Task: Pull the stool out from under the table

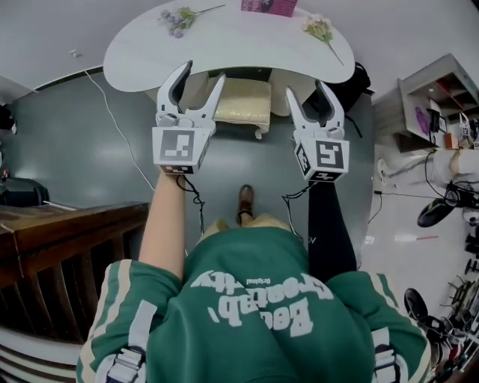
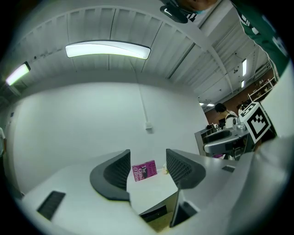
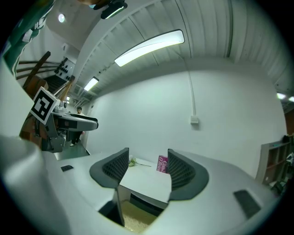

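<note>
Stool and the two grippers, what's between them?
Only bare floor, in the head view, between the stool and the open left gripper and right gripper.

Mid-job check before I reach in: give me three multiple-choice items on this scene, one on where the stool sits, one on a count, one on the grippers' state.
1. Where is the cream cushioned stool?
A. On top of the white oval table
B. Partly tucked under that table
C. Beside the person's feet

2. How many flower sprigs lie on the tabletop?
A. One
B. Two
C. Five

3. How do the left gripper and right gripper stand?
A. Both open, holding nothing
B. Both shut on the stool
C. Left shut, right open

Answers:
1 B: the head view shows the seat poking out from beneath the table edge.
2 B: one sprig lies near each end of the top.
3 A: each gripper view shows the jaws apart and gripping nothing.
</note>
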A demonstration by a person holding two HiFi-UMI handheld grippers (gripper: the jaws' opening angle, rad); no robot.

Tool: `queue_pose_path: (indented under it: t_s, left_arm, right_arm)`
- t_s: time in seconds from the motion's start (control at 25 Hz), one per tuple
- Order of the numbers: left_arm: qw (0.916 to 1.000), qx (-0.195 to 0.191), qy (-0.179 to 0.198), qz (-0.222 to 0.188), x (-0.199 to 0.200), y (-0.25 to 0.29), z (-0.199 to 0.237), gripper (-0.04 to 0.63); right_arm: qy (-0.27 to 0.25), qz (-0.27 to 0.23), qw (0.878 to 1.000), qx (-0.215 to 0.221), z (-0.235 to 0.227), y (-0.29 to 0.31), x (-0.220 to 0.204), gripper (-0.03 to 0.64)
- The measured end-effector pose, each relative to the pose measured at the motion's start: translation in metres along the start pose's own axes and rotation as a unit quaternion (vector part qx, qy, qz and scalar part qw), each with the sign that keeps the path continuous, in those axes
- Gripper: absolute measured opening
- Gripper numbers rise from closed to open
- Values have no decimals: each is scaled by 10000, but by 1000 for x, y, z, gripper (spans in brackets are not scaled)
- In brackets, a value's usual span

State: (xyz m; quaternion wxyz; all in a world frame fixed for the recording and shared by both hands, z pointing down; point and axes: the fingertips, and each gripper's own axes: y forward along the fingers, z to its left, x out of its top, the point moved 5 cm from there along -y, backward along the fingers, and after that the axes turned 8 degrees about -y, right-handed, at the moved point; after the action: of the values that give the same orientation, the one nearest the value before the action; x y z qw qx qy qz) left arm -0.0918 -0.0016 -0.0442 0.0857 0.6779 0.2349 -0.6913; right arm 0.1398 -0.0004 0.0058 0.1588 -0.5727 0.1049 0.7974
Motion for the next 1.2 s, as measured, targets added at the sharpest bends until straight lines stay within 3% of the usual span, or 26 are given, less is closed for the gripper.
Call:
queue_pose_path:
  t_s: [0.4,0.76,1.2]
  left_arm:
    - [9990,399,43,198,-36,71,32,261]
    - [9995,263,35,197,-53,102,41,261]
    - [9997,50,-5,225,-102,113,64,262]
  right_arm:
    - [129,53,9995,278,-34,81,-37,281]
    - [224,170,9993,261,-44,112,-52,275]
    - [236,292,9991,196,-23,134,-90,270]
